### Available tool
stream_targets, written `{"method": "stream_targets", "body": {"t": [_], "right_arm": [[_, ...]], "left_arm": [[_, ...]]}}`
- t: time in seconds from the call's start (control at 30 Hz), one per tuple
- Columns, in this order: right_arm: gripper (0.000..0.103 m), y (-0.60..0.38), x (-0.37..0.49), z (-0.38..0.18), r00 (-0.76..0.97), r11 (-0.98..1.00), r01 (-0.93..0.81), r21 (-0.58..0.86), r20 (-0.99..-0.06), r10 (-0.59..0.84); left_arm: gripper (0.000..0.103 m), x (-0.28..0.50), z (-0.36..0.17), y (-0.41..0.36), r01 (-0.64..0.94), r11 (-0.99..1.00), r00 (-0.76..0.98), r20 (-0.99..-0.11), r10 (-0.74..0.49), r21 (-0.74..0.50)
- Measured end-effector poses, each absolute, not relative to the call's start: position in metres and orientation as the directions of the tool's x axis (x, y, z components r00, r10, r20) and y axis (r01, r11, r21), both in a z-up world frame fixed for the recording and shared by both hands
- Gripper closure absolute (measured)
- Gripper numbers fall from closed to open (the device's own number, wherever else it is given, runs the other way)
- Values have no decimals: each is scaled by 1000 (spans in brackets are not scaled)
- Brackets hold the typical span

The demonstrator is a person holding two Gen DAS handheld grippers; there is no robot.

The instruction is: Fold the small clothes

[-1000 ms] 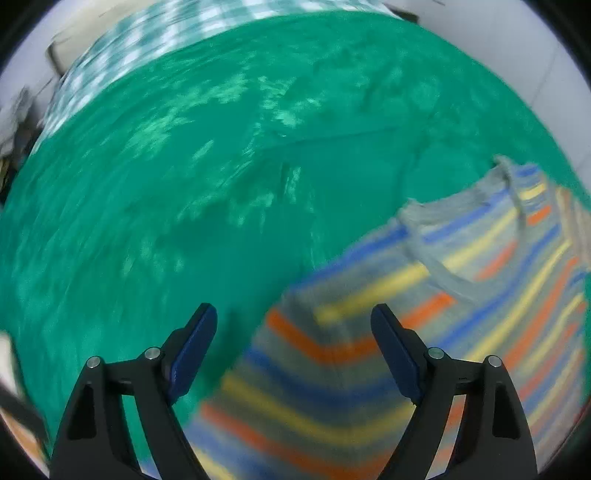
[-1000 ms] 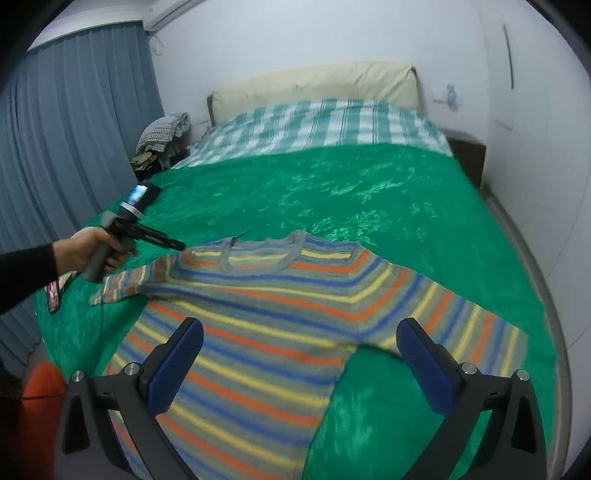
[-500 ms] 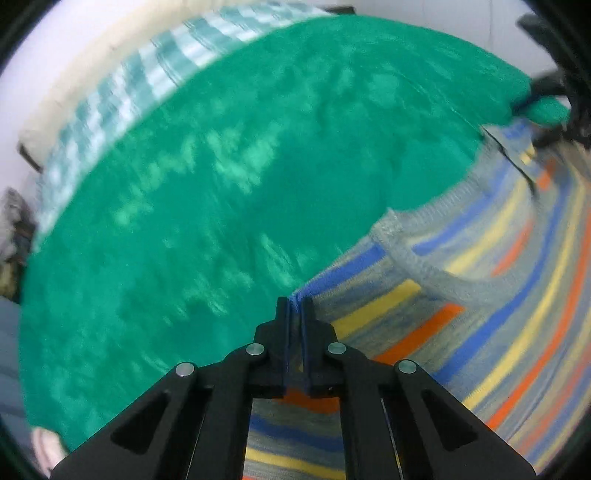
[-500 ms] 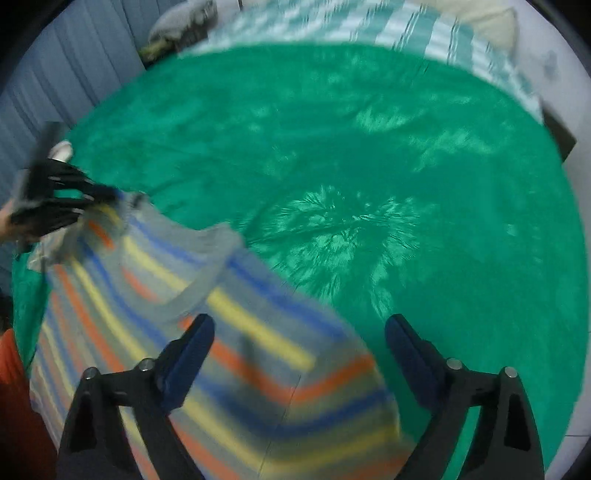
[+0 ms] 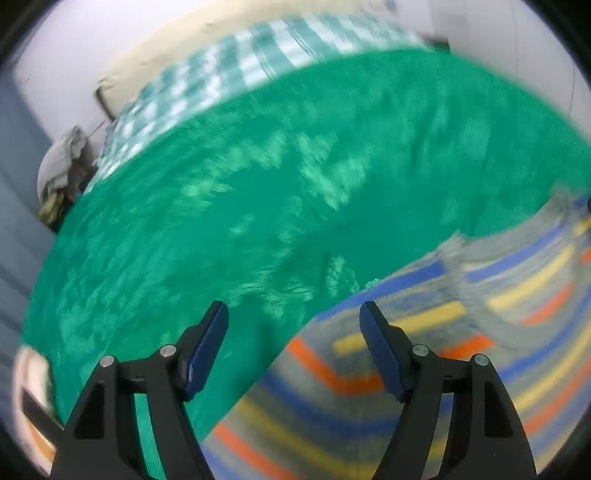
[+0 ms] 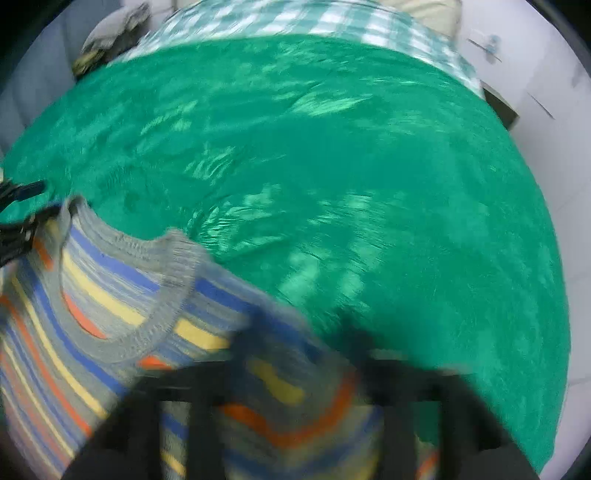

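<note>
Left gripper [image 5: 293, 332]: jaws opening, nothing pinched; striped shoulder edge lies beneath the gap.
Right gripper [image 6: 295, 369]: blurred, grip cannot be told; jaws closing, cloth apparently between.
Grey knit sweater with blue, yellow, orange stripes [image 6: 110, 295]: spread on green satin bedspread [image 5: 258, 184].
Far: checked green-white sheet [image 6: 295, 18].

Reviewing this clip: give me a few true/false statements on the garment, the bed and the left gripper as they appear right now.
1. The striped sweater lies on a green bedspread. True.
2. The left gripper is clamped shut on the sweater. False: its jaws are apart and opening, with nothing pinched between them.
3. The sweater has a grey ribbed neckline. True.
4. The sweater is plain red. False: it has blue, yellow, orange and grey stripes.
5. A checked cloth lies at the bed's far end. True.
</note>
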State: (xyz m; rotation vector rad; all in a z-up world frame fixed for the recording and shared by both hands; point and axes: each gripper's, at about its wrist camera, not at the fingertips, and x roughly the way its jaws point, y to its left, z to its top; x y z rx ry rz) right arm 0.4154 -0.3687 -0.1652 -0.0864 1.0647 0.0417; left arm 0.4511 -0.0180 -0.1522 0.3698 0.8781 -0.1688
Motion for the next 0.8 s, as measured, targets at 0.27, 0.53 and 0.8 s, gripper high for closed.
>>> {"method": "stream_targets", "body": {"t": [0.27,0.53,0.8], "right_arm": [[13,-390,254,-103,579,995,-85,-47,-816,10],[13,-361,77,-121,498,979,-141,144,-845,196],[13,-293,-15,-188,268,971,-142,193,-937,226]], "left_arm": [[7,308,-76,48,264,962,675,-726,-131,72],[5,180,-98,33,362,927,513,-809,-287,-99],[6,59,-213,-16,433,900,243,-956,-166,-46]]}}
